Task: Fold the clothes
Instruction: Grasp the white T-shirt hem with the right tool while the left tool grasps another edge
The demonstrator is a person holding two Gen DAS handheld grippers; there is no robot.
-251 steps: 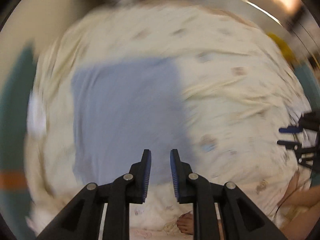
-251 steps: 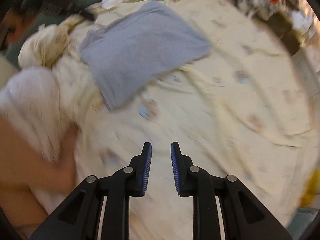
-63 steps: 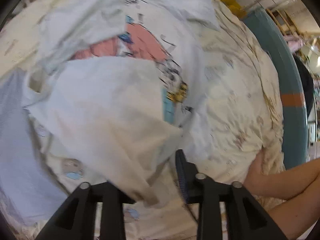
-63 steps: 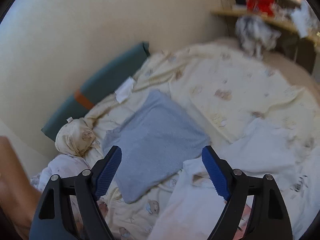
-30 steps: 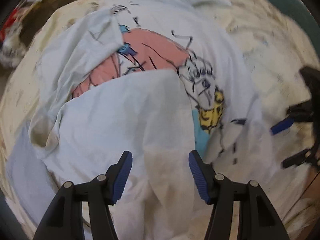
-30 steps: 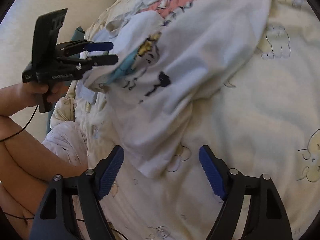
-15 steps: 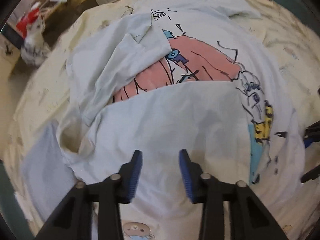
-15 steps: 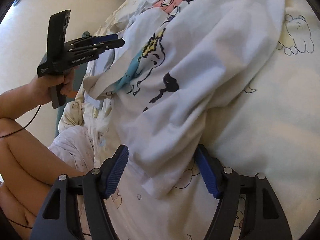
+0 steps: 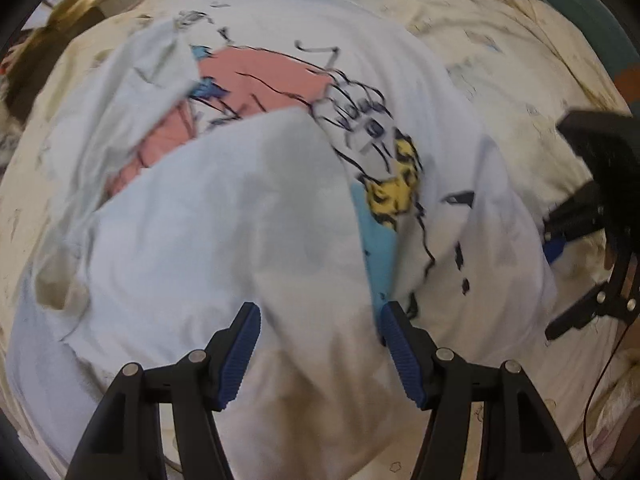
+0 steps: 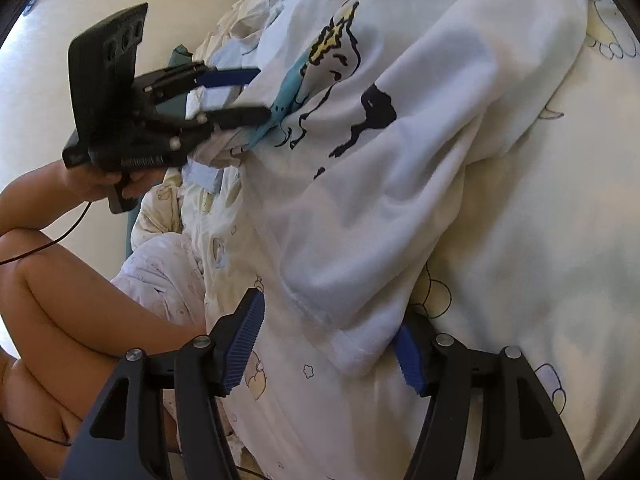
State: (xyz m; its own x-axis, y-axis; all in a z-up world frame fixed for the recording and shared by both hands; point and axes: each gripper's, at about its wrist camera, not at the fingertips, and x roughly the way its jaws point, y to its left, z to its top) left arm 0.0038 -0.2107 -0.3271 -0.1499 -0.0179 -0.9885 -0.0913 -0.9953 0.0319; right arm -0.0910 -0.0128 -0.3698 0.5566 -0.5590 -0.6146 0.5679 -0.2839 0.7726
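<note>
A white T-shirt (image 9: 224, 216) with a pink, yellow and blue cartoon print lies crumpled on the bed. My left gripper (image 9: 320, 320) points straight down over it. Its jaws are opening, with a raised fold of the shirt between them and no pad pressing on it. In the right wrist view the left gripper (image 10: 260, 92) sits at the shirt's far edge. My right gripper (image 10: 328, 320) is open around the T-shirt's (image 10: 400, 168) hemmed corner. That corner rests against the right finger and partly hides it; the left finger stands apart. The right gripper (image 9: 560, 284) also shows at the frame's right edge.
The cream sheet (image 10: 540, 280) with bear prints covers the bed. A folded grey-blue garment (image 9: 24, 344) lies under the shirt's left side. A teal padded bed edge (image 9: 580, 12) runs at the top right. The person's bare legs (image 10: 80, 300) rest by the shirt.
The left gripper's jaws narrowed, then widened again, and it shifted over the shirt. The right gripper crept forward, so the hem corner now lies between its fingers.
</note>
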